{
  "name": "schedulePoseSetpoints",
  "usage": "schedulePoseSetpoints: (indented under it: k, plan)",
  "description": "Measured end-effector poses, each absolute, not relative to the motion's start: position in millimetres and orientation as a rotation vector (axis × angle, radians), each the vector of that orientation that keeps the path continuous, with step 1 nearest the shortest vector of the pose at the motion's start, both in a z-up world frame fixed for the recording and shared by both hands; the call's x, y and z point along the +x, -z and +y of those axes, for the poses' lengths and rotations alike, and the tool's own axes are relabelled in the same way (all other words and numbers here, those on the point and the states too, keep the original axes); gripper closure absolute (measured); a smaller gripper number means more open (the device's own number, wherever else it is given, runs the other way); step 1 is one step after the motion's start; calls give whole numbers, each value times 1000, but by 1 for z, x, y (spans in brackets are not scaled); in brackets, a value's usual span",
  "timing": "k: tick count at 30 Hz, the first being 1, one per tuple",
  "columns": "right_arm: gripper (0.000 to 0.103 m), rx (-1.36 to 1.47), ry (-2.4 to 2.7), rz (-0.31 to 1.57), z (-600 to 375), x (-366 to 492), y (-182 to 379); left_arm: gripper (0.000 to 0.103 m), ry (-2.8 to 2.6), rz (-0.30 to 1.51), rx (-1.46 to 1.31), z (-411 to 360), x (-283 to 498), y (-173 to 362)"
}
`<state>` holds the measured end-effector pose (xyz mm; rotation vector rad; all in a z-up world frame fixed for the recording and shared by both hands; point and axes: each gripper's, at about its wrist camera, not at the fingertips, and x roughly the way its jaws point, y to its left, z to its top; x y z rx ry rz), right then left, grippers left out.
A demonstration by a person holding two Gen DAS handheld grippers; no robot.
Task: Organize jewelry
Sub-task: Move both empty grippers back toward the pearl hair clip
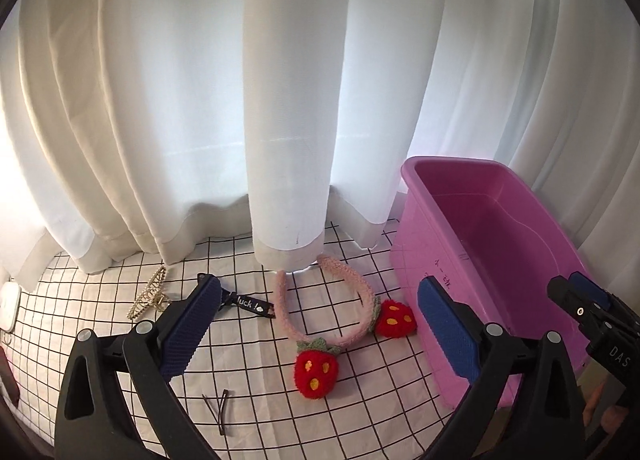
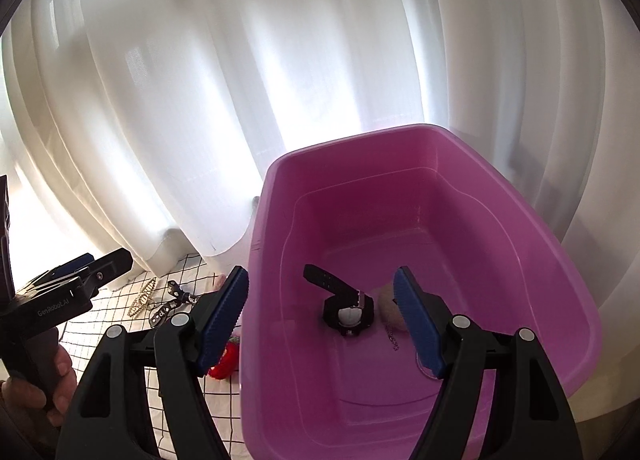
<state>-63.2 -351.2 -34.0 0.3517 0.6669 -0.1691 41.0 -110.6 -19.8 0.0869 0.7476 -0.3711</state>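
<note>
The pink bin (image 1: 424, 244) stands on the checked cloth (image 1: 248, 392), at the foot of the white curtain (image 1: 288, 100), and serves as the landmark here.

Inside the bin, on its floor, lies a black wristwatch (image 2: 347, 310) with one strap reaching toward the bin's left wall. Just right of the watch, still inside the bin, sits a pale fuzzy item (image 2: 390, 310), partly hidden by a gripper finger, so what it is cannot be told.

Outside the bin, just beside its left wall, lies a pink knitted headband (image 1: 328, 300) with two red strawberry pompoms; one pompom nearly touches the wall. Further left of the bin lies a black strap printed "luck!" (image 1: 250, 303), then a gold claw clip (image 1: 149, 294), which is the farthest from the bin of these. Two dark bobby pins (image 1: 220, 412) lie crossed on the cloth, well apart from the bin and nearer the camera than the headband.

The left gripper (image 1: 316, 334) hangs over the cloth left of the bin, its jaws spread wide with nothing gripped; the headband lies below the gap. The right gripper (image 2: 320, 320) hangs over the bin's opening, jaws apart and empty, with the watch seen between its fingers. A hand (image 2: 36, 388) holds the left gripper's handle.
</note>
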Motion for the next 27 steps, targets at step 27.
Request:
schedulePoseSetpoints:
  k: [27]
  plan:
    - [31, 272, 25, 860, -195, 26, 90, 6, 70, 887, 6, 107, 121, 100]
